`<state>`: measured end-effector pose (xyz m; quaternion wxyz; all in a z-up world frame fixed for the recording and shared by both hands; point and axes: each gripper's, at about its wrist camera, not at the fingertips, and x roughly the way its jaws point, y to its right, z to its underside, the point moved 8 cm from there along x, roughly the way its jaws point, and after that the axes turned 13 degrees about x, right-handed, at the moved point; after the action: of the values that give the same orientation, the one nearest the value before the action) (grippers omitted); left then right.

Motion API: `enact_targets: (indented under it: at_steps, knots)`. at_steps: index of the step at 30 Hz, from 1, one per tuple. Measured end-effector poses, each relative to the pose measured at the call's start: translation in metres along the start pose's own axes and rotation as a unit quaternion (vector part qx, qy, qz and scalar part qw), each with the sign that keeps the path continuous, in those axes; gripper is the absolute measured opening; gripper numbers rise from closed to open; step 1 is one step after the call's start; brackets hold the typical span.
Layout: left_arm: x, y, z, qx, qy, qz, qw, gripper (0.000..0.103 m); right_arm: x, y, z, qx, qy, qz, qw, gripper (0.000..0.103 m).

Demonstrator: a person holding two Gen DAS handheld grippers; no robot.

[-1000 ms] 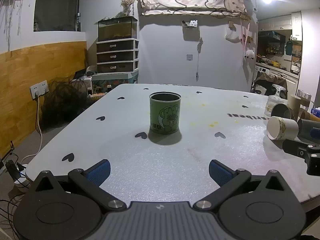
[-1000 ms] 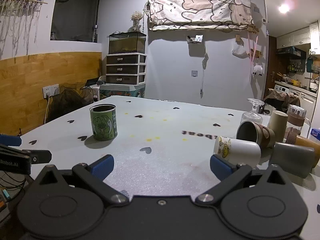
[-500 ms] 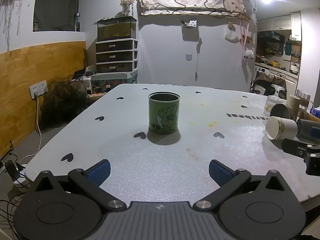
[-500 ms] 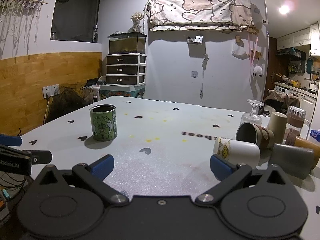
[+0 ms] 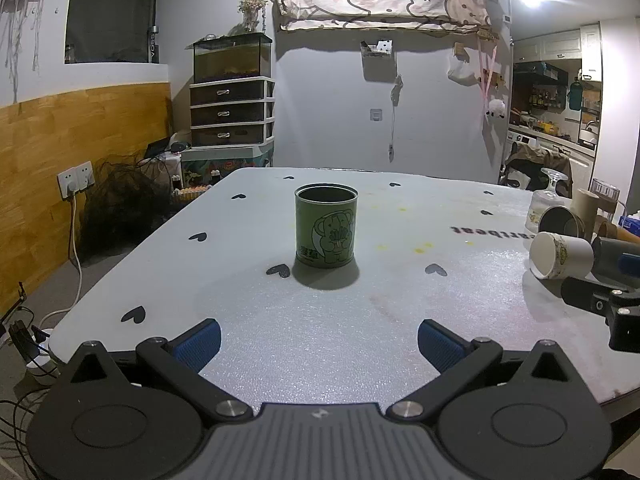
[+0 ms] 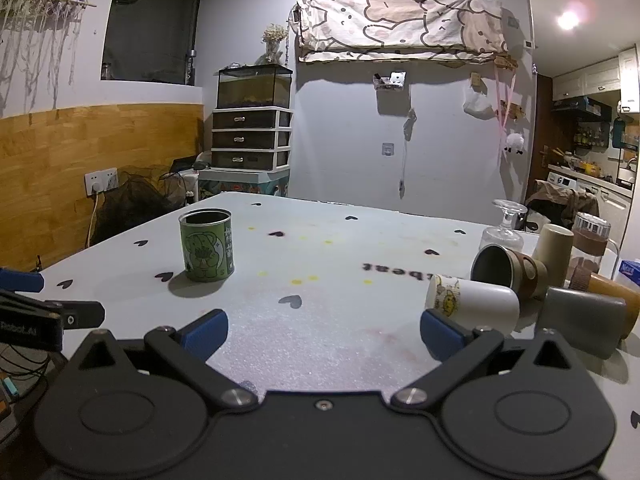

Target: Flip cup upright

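cup: white cup (image 6: 472, 306) on its side, mouth facing left
nearer: right gripper (image 6: 322, 330), cup just ahead-right
jaws: both wide, empty; left gripper (image 5: 318, 338) too

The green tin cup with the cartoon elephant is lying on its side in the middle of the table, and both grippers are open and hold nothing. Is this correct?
Not quite. The green tin cup with the cartoon elephant stands upright, its open mouth facing up, as the left wrist view shows. The rest holds: it is mid-table, and the left gripper and right gripper are open and empty.
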<state>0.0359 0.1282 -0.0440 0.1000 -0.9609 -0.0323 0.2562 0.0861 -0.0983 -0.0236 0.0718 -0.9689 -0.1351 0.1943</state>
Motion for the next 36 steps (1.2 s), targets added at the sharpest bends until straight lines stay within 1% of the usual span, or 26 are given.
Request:
enact_targets:
  at_steps: [36]
  knots:
    - [-0.0007, 0.0017, 0.0002, 0.000, 0.003, 0.002, 1.0000, 0.103, -0.0014, 0.0008, -0.0018, 0.002, 0.000, 0.005, 1.000, 0.103]
